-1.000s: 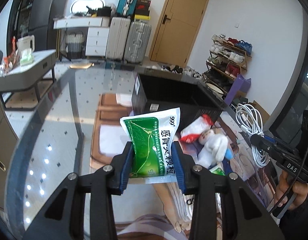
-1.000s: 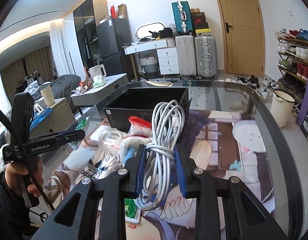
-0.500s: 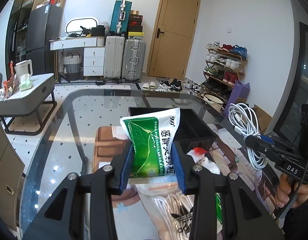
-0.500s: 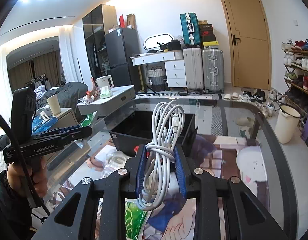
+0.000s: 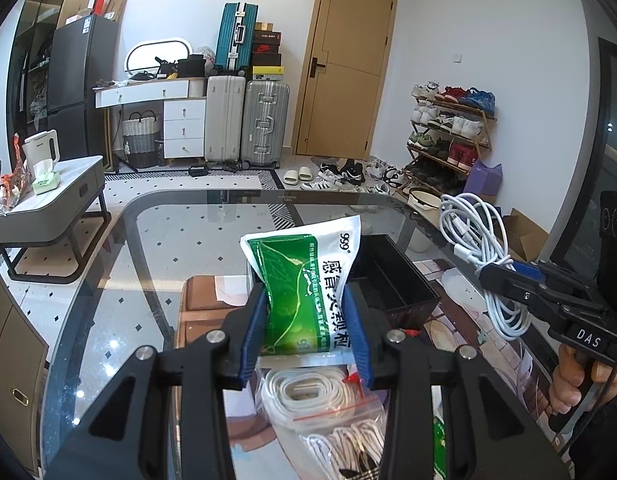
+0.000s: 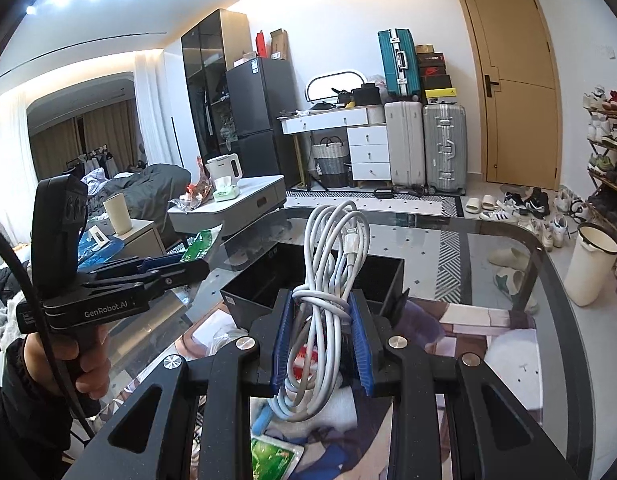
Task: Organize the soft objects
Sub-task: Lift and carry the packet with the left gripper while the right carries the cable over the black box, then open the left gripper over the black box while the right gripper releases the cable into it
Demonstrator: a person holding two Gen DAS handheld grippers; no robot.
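The left gripper (image 5: pixel 307 330) is closed tightly on a green sachet (image 5: pixel 306 284), which stands upright between its blue pads above the glass table (image 5: pixel 108 320). The right gripper (image 6: pixel 320 344) pinches a coiled white cable (image 6: pixel 328 280). A black bin (image 6: pixel 384 276) is just beyond both, probably empty.

Left gripper (image 5: pixel 306 328) clamped, raised; right gripper (image 6: pixel 321 340) clamped, raised alongside.

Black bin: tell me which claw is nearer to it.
Hard to call; right, marginally. The right claw, gripping the white cable, hangs just before the black bin. The left claw holds the green packet similarly close.
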